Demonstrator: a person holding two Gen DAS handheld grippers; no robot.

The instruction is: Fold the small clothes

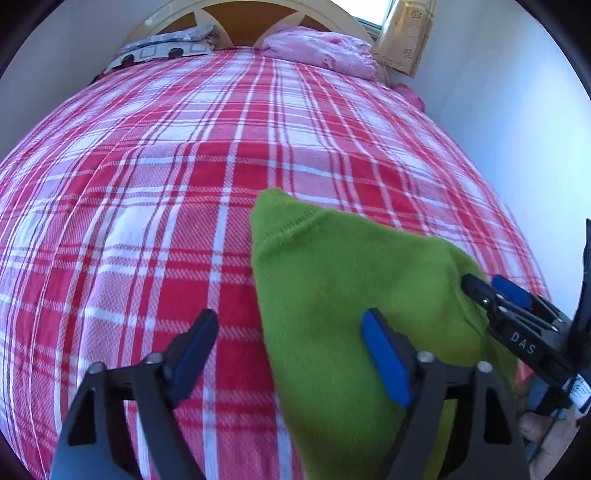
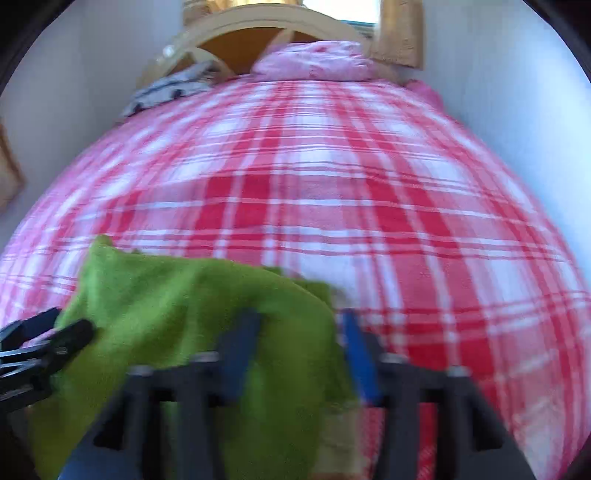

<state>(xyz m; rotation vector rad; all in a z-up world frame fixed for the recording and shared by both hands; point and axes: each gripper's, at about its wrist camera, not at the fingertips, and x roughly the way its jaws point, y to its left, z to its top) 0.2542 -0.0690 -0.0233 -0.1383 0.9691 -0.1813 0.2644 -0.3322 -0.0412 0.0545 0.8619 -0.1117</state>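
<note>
A small green fleece garment (image 1: 332, 280) lies on the red and white plaid bedspread (image 1: 155, 184), low and right of centre in the left wrist view. My left gripper (image 1: 291, 350) is open; its right finger rests over the cloth's left part, its left finger is over bare bedspread. My right gripper (image 1: 491, 288) enters from the right with its tips at the cloth's right edge. In the blurred right wrist view the green garment (image 2: 177, 302) lies between and left of my right gripper's (image 2: 299, 332) parted fingers. The left gripper's tips (image 2: 55, 336) show at its left edge.
A pink pillow (image 1: 321, 51) and a grey patterned pillow (image 1: 166, 48) lie at the wooden headboard (image 1: 236, 18). A white wall (image 1: 517, 129) runs along the bed's right side. A curtain (image 1: 406, 33) hangs at the far right corner.
</note>
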